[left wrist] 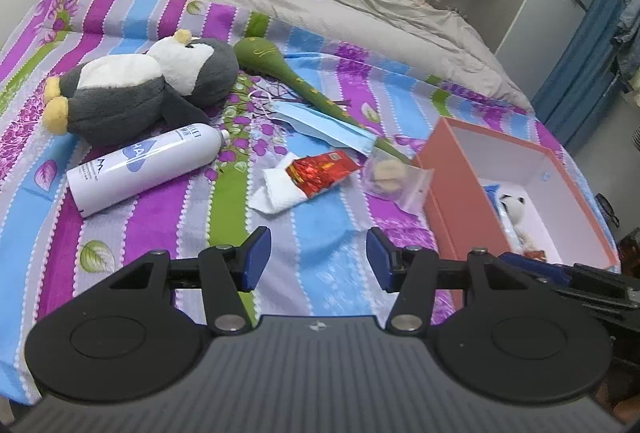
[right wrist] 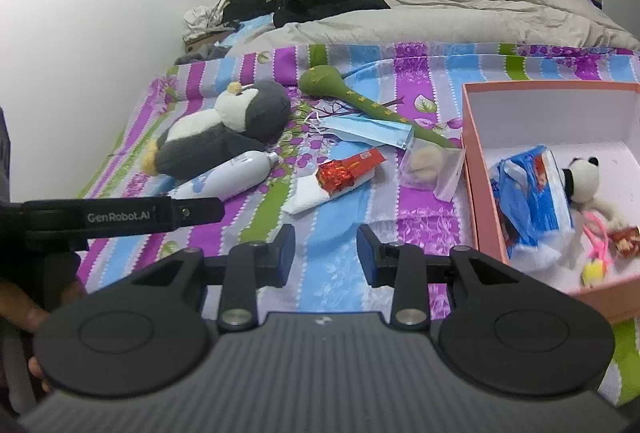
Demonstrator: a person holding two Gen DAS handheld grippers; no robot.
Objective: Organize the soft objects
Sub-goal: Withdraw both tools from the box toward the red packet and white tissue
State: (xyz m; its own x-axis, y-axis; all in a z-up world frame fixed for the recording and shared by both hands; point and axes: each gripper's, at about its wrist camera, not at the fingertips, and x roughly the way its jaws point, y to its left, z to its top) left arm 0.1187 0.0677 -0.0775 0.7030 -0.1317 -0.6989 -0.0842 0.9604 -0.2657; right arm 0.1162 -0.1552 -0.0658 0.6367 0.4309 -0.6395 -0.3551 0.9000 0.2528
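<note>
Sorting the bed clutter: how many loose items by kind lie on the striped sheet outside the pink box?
Plush toys: 1, grey-and-white plush penguin
Bottles: 1, white bottle
Face masks: 1, blue mask
Green long-handled massagers: 1
Packets and bags: 2, red foil packet, clear zip bag
Total: 6

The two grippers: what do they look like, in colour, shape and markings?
Both the left gripper and the right gripper have a grey ribbed body, two round black discs, black linkage arms with silver rivets, and blue finger pads. A black strap reads "GenRobot.AI".
</note>
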